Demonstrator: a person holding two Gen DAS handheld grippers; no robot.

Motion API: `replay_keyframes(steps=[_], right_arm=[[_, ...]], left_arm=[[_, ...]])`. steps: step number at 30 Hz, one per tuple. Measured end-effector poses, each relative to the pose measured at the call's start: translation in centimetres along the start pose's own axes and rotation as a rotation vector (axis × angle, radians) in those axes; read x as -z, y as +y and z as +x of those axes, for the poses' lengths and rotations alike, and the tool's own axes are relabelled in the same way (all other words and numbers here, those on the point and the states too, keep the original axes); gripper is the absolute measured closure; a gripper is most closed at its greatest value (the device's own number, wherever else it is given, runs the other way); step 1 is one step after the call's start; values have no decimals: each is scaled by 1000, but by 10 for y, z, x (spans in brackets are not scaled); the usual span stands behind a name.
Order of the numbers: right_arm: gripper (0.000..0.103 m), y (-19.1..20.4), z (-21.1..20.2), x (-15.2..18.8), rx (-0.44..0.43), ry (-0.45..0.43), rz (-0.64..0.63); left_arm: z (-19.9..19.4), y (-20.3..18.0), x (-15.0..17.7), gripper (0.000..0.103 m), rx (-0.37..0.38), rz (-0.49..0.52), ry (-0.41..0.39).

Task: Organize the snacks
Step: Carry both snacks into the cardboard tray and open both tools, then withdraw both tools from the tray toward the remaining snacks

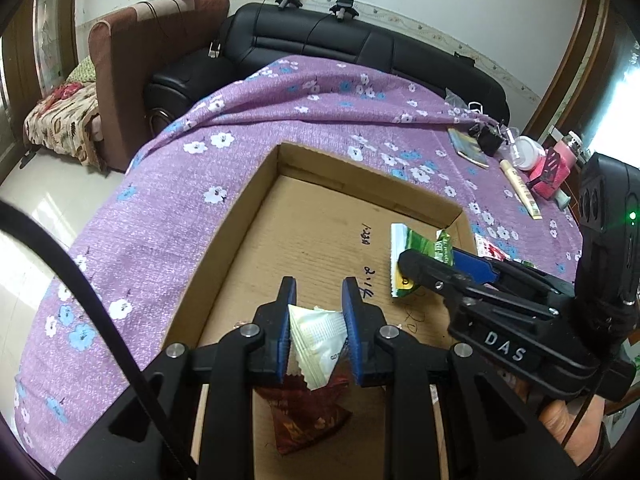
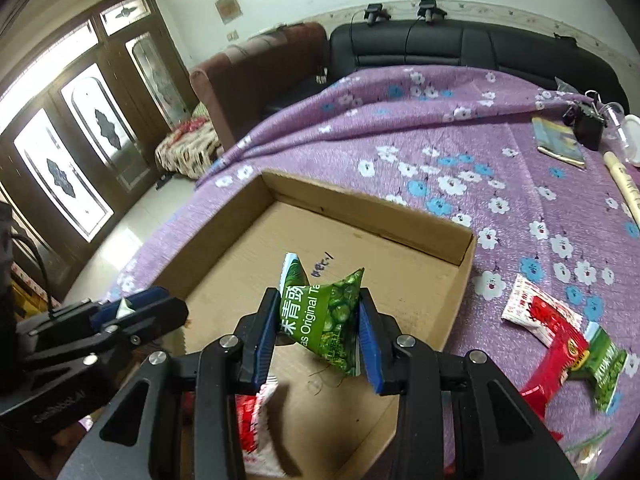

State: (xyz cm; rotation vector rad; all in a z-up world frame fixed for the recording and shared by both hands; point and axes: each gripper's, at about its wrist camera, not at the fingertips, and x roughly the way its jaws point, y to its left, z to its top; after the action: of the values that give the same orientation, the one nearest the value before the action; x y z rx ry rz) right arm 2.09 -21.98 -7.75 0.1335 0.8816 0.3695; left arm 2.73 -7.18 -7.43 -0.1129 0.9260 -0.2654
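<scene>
The room has white walls, a shiny pale floor and dark wooden doors [image 2: 76,152] with frosted glass panes. A long black leather sofa [image 1: 344,48] stands behind the worktop [image 1: 168,216], and a brown armchair [image 1: 132,64] stands beside it.

The worktop is covered with a purple cloth that has white and blue flowers on it. The cloth looks rough and is bunched into folds near the sofa.

A wide, shallow cardboard box [image 1: 232,232] sits on the cloth. It is brown, square-cornered and open on top. Black pen marks are scribbled on its floor, but I cannot read them.

The left gripper [image 1: 319,292] is black with blue pads. Its fingers are clamped on a small white snack packet [image 1: 316,340] with a zigzag edge, held over the box. A dark red packet [image 1: 308,420] lies flat on the box floor under it.

The right gripper [image 2: 319,300] looks the same, with "DAS" in white letters on its side. Its fingers are clamped on a puffy green packet [image 2: 324,316], also over the box. The packet says "Original" in white letters.

A red and white packet [image 2: 536,316] and another green packet [image 2: 608,364] lie on the cloth to the right of the box, touching each other. Far back on the cloth are a thin booklet [image 2: 558,140], a cream tube [image 1: 520,188] and a white jar [image 1: 530,152].
</scene>
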Motion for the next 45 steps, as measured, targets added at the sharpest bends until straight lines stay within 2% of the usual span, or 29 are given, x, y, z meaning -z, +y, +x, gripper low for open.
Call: replay_keyframes(steps=[5, 6, 8, 10, 16, 23, 32, 35, 45], right_arm=[[66, -1, 8, 1, 15, 15, -8], [66, -1, 9, 1, 18, 16, -7], [65, -3, 11, 0, 17, 15, -1], [62, -5, 9, -1, 18, 9, 9], [61, -8, -5, -6, -12, -29, 41], [60, -14, -39, -2, -31, -107, 85], [59, -38, -91, 26, 19, -168, 143], [53, -49, -104, 36, 47, -177, 166], [49, -86, -138, 75, 108, -190, 247]], left_arm=[[11, 0, -2, 75, -6, -2, 35], [12, 0, -2, 70, -7, 0, 43], [11, -1, -3, 33, -15, 3, 44], [6, -1, -4, 27, -30, 8, 17], [-2, 2, -4, 27, -45, 0, 3], [-19, 1, -1, 27, -43, -4, -23], [-36, -19, 8, 27, -38, 8, -54], [-40, -26, 12, 26, -30, 17, -55], [-51, -56, 27, 25, -14, 48, -65]])
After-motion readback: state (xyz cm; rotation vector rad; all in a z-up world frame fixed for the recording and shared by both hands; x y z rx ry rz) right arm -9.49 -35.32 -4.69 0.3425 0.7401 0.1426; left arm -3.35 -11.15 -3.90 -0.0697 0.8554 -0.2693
